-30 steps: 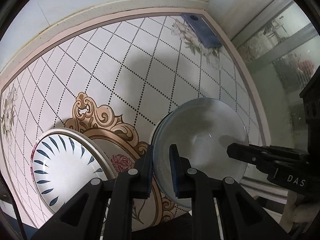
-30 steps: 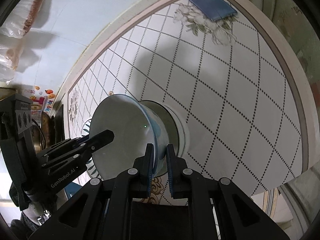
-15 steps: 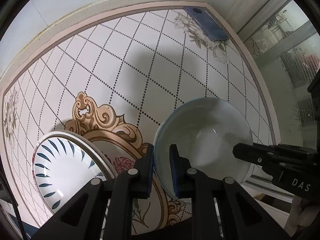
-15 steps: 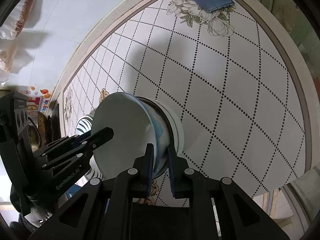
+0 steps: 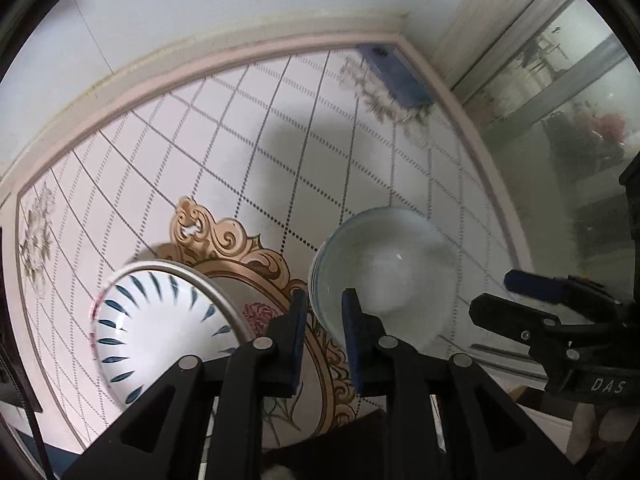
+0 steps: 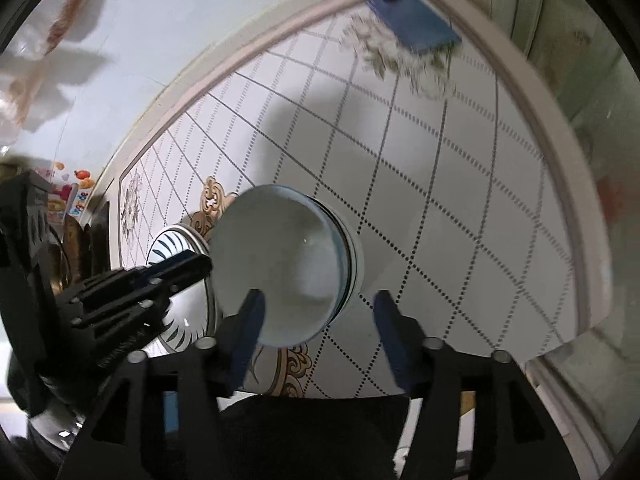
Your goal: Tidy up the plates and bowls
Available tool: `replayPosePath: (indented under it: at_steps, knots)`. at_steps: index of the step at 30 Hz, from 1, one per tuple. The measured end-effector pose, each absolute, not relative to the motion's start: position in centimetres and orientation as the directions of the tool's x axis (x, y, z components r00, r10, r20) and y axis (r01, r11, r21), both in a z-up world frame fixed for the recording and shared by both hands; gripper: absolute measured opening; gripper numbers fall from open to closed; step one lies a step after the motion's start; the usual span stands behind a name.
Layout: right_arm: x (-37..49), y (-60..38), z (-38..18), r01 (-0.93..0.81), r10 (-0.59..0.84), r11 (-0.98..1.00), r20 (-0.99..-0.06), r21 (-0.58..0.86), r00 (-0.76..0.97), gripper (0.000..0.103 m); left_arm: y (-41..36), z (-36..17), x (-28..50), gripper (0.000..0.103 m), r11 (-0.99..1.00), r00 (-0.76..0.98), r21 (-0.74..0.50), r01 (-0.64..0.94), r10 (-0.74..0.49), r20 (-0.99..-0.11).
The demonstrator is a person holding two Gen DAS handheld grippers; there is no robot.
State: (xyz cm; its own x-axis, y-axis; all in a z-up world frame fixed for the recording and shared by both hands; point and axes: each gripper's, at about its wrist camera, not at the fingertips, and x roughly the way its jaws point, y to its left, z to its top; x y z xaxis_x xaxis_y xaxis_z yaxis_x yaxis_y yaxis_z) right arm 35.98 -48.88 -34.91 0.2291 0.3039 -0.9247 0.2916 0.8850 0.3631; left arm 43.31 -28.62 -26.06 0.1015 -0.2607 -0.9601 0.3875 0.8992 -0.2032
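A pale glass-blue bowl (image 5: 384, 264) sits nested in a white bowl on the tiled table; it also shows in the right wrist view (image 6: 280, 268), with the white bowl's rim (image 6: 354, 256) behind it. My left gripper (image 5: 324, 320) is shut on the blue bowl's near rim. My right gripper (image 6: 316, 320) is open wide, its fingers apart on either side of the bowl's near edge, holding nothing. A white bowl with blue leaf strokes (image 5: 160, 320) stands on a plate to the left.
A blue phone (image 5: 400, 76) lies at the table's far right corner; it also shows in the right wrist view (image 6: 416, 24). The table edge (image 6: 576, 216) runs along the right. A glass door stands beyond it. Snack bags hang on the wall at far left.
My right gripper has opened and let go of the blue bowl's rim. The bowl has settled lower into the white bowl. My left gripper stays shut on the rim.
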Motion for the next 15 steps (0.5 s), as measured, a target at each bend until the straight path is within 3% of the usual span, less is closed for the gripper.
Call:
replayPosePath:
  at_steps: [4, 6, 8, 10, 13, 15]
  knots:
    - [35.1, -48.1, -31.5, 0.253, 0.256, 0.909, -0.924, 0.330, 0.285, 0.085, -27.6, -23.1, 42.5, 0.036, 0.890, 0.147, -0.209, 0.405, -0.289, -0.946]
    - [34.6, -47.7, -30.4, 0.244, 0.231, 0.920, -0.928, 0.306, 0.291, 0.089, -27.1, -22.0, 42.2, 0.064, 0.886, 0.160, -0.221, 0.407, -0.308, -0.938]
    - [34.0, -47.2, -29.6, 0.239, 0.223, 0.924, -0.929, 0.298, 0.296, 0.091, -26.7, -21.1, 42.1, 0.076, 0.887, 0.180, -0.219, 0.405, -0.313, -0.933]
    - [33.4, -46.8, -28.8, 0.238, 0.220, 0.925, -0.928, 0.296, 0.302, 0.092, -26.2, -20.3, 41.9, 0.077, 0.889, 0.199, -0.213, 0.405, -0.313, -0.929]
    - [32.7, -46.3, -27.8, 0.227, 0.205, 0.931, -0.925, 0.285, 0.319, 0.094, -25.7, -19.4, 41.7, 0.090, 0.887, 0.196, -0.234, 0.397, -0.331, -0.923]
    - [32.3, -46.0, -27.0, 0.217, 0.205, 0.932, -0.915, 0.291, 0.348, 0.096, -25.4, -18.8, 41.4, 0.092, 0.885, 0.202, -0.238, 0.401, -0.338, -0.919]
